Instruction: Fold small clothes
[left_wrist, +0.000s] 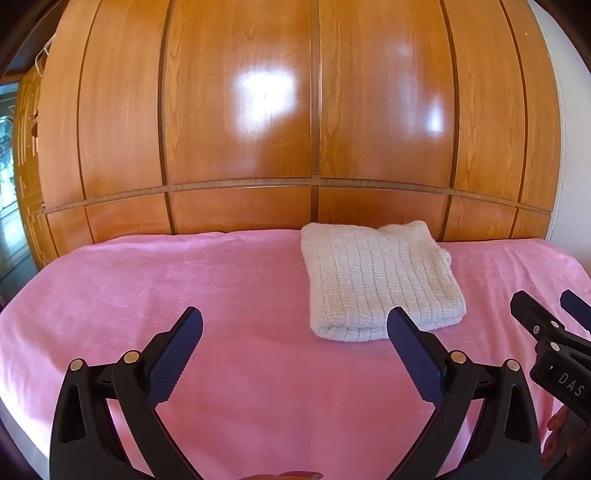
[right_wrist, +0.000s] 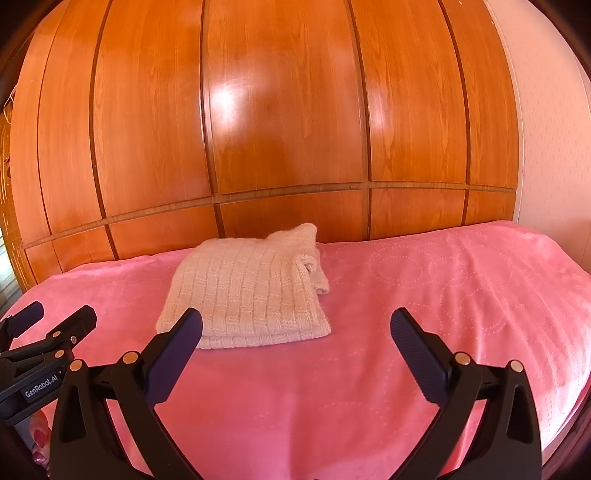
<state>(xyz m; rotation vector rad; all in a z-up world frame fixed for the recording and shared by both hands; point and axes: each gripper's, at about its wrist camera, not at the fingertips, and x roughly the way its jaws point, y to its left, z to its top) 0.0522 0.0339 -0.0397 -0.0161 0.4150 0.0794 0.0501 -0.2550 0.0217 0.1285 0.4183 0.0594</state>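
Observation:
A cream knitted garment (left_wrist: 376, 280) lies folded into a thick rectangle on the pink bedspread (left_wrist: 221, 295), toward the far edge. In the right wrist view the same garment (right_wrist: 251, 291) sits left of centre, a loose bit sticking out on its right side. My left gripper (left_wrist: 295, 325) hovers open just in front of the garment, its right fingertip overlapping the near edge in view, nothing between the fingers. My right gripper (right_wrist: 295, 325) is open too, empty, with its left fingertip over the garment's near corner. Each gripper shows at the edge of the other's view: right gripper (left_wrist: 550, 317), left gripper (right_wrist: 59, 321).
A glossy wooden wardrobe (left_wrist: 295, 110) rises directly behind the bed. The bedspread (right_wrist: 461, 295) stretches bare to the right of the garment and toward me. A white wall (right_wrist: 546, 147) stands at the right. A hand's fingertips (right_wrist: 38, 439) show at lower left.

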